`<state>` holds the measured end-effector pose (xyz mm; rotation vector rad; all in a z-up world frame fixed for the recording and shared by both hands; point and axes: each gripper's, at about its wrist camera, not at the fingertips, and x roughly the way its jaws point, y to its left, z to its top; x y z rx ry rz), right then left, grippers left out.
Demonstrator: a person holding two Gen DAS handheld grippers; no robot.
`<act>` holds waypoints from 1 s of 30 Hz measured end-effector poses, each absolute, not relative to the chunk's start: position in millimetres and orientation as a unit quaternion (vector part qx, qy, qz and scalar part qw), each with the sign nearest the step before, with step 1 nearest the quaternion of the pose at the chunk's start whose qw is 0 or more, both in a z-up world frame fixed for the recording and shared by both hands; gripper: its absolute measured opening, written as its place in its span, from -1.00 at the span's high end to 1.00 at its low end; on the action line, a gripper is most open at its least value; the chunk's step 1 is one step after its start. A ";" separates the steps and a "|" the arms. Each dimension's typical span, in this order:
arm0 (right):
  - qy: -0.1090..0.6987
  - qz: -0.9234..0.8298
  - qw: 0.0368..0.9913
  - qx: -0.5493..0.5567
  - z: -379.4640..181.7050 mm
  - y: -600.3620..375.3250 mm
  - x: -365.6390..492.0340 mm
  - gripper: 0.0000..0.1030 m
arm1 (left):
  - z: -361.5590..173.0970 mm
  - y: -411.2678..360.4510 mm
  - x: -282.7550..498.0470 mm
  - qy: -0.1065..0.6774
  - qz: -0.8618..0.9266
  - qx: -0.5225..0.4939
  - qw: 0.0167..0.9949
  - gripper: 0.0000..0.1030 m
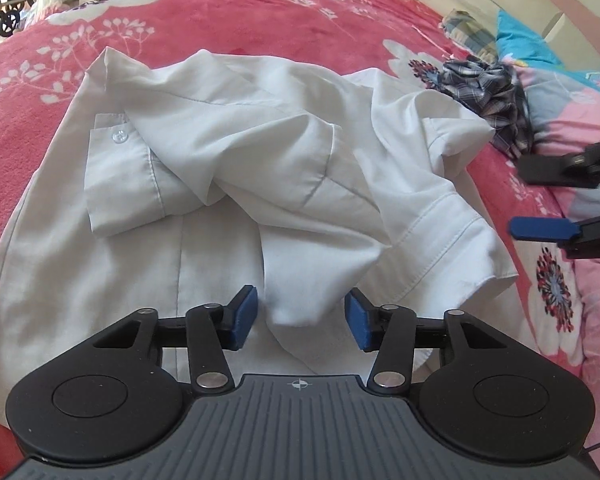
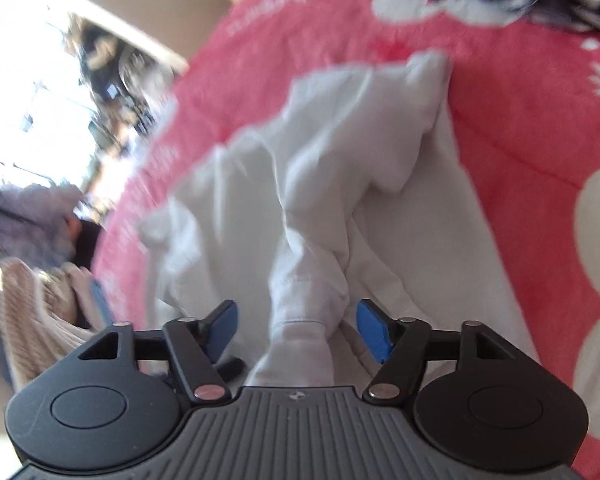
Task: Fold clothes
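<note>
White shirt [image 1: 236, 152] lies rumpled on the red floral bedspread [image 1: 204, 12], ahead of both claws. Left claw [image 1: 299, 318] half open, a fold between its pads, ungripped; right claw [image 2: 298, 330] likewise around a bunched sleeve [image 2: 304, 300]. Gathering step, I judge: next, close on cloth and fold over.

Left hand-held gripper [image 1: 300, 318] angled downward, blue pads apart, not pressing on anything. Right hand-held gripper [image 2: 298, 330] also angled down, jaws parted, pads clear; right wrist view blurred. Right fingers [image 1: 540, 229] spread.
</note>
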<state>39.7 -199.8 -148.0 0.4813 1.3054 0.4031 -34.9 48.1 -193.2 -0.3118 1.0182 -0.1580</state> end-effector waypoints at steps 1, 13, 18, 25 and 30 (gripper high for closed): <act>0.604 0.184 0.746 0.212 -153.9 -198.0 40.2 0.07 | -193.0 49.4 -33.6 0.483 -0.073 -0.155 0.859 0.32; 0.592 0.230 0.701 0.324 -166.1 -217.9 -21.9 0.92 | -181.3 105.4 -43.0 0.454 -0.043 -0.307 0.836 1.00; 0.627 0.214 0.683 0.307 -195.5 -209.3 -38.9 0.92 | -197.8 124.9 -60.5 0.482 -0.014 -0.343 0.806 1.00; 0.647 0.189 0.687 0.273 -205.2 -207.7 -47.4 0.92 | -200.1 115.6 -72.3 0.493 -0.016 -0.286 0.821 0.54; 0.649 0.193 0.682 0.276 -211.7 -207.9 -53.0 0.92 | -177.5 140.2 -69.4 0.437 0.007 -0.339 0.833 0.09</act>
